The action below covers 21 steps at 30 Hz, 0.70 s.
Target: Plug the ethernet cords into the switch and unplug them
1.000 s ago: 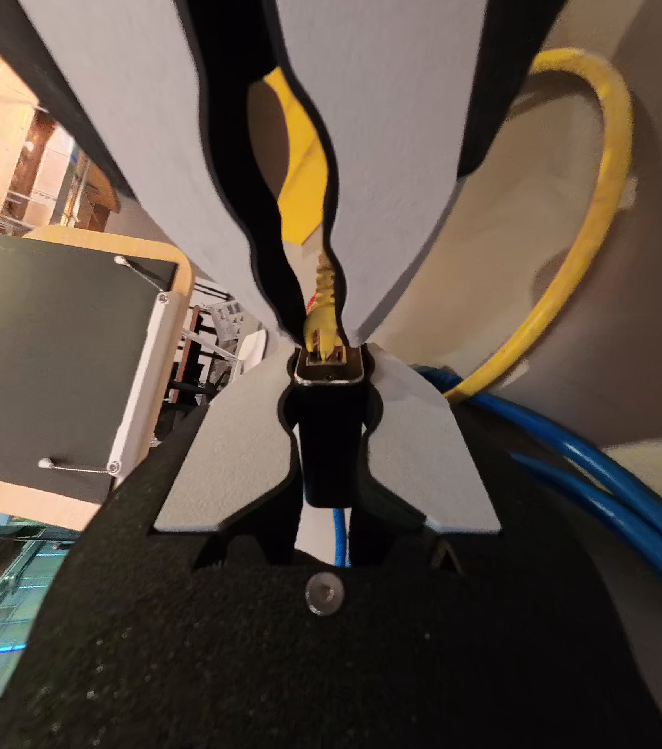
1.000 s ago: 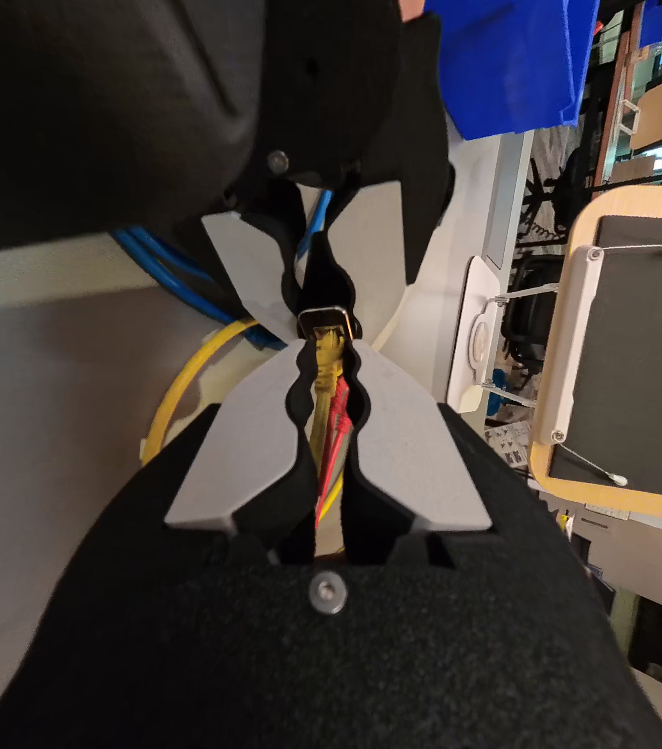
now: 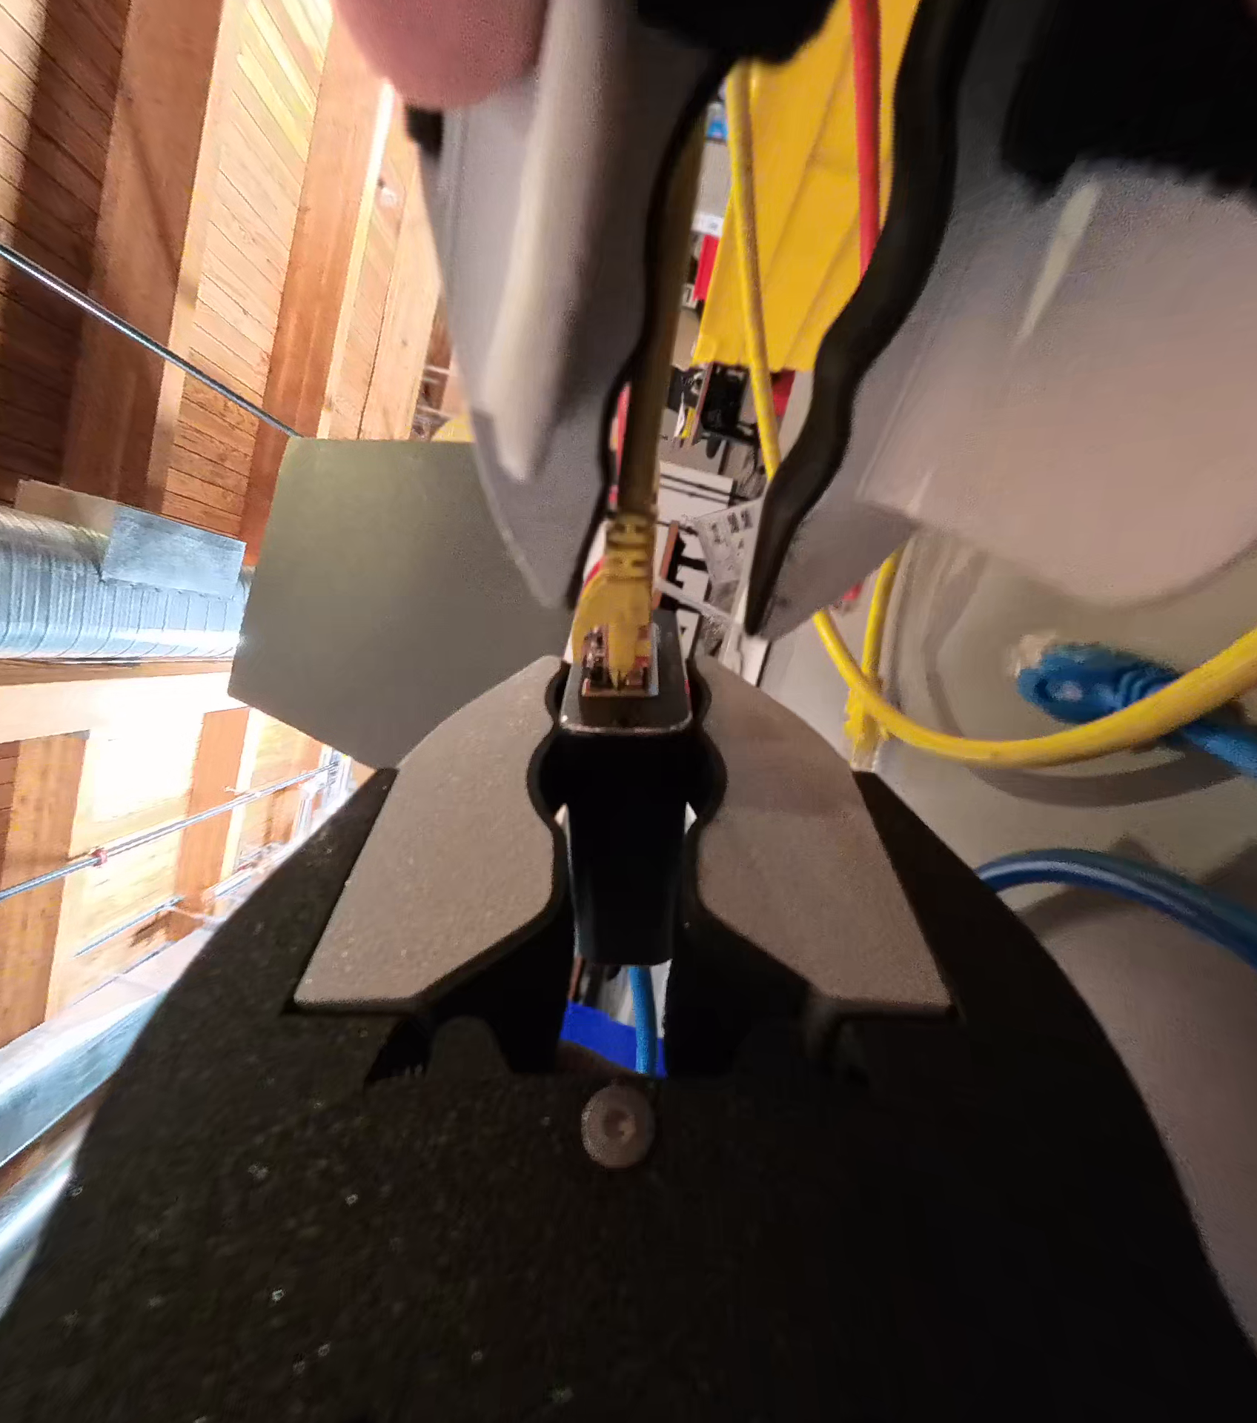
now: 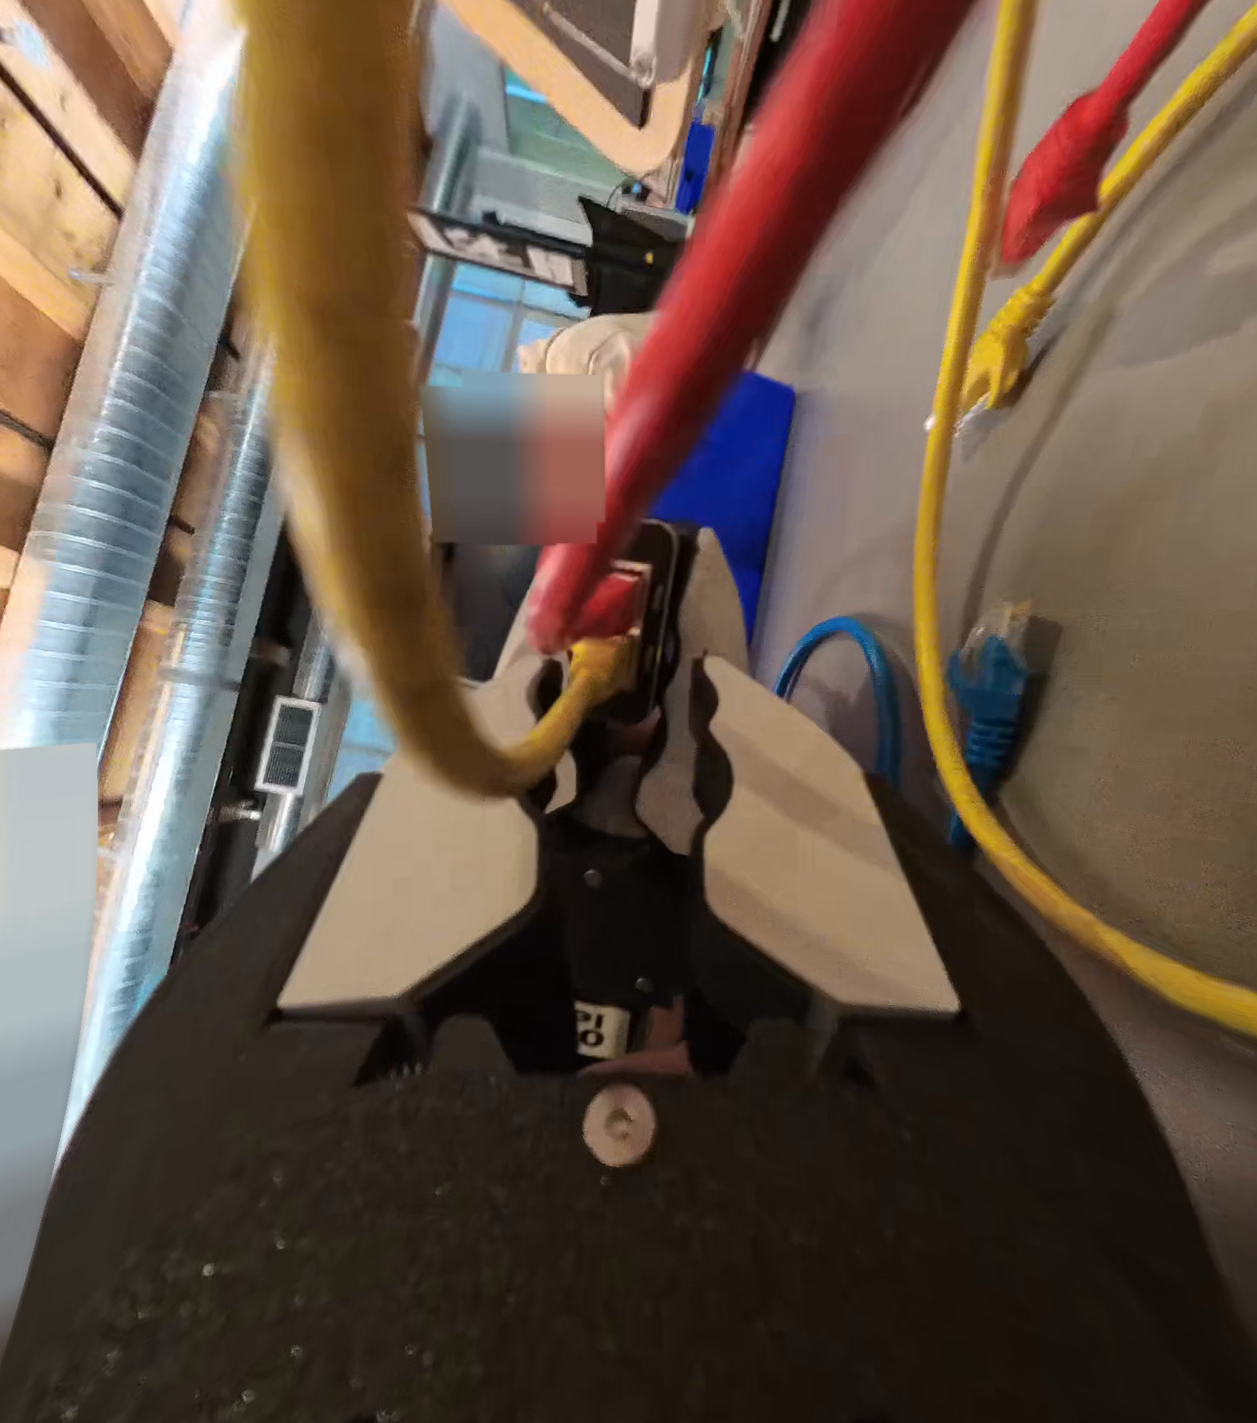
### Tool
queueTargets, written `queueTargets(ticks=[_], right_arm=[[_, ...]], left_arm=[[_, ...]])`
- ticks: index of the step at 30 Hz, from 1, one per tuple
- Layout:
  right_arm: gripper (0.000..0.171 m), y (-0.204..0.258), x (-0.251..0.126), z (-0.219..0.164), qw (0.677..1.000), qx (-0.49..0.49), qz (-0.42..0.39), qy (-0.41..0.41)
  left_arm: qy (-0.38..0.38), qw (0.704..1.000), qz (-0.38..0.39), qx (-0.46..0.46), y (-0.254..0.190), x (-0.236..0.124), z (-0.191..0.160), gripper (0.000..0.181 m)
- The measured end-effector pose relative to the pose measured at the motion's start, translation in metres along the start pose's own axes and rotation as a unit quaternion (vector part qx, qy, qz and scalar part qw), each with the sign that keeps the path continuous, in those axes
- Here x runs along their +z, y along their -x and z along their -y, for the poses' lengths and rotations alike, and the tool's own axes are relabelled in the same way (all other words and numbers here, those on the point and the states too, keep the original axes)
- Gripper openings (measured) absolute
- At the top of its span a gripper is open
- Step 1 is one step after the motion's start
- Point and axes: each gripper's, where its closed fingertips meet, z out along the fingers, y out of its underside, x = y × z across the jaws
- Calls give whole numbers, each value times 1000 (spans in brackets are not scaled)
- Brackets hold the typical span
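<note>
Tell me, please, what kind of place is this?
Probably a workshop or warehouse-like workspace: a bare ribbed metal duct runs along exposed wooden beams, and loose network cables, yellow and blue, lie on a grey table.

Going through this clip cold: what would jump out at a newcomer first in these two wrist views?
Dead centre of the left wrist view, the left gripper clamps a small black switch with a yellow cord plugged into its end. In the right wrist view the open right gripper faces that switch, a thick red cord plugged in beside the yellow. Loose yellow and blue cords lie on the grey surface at right.
</note>
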Motion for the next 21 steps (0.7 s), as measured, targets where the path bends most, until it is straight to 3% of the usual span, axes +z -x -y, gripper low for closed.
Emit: queueTargets(ticks=[3,10,21], right_arm=[[24,-5,-1,5,1000,-19,-17,-3],[21,-1,3,-1,999,-19,-11,46],[15,-9,-2,-3,999,15,-6,45]], left_arm=[[9,1000,-2,17,-4,1,-3,26],[-7,999,-2,37,-9,0,4,26],[-16,998,-8,58,-16,-1,7,26]])
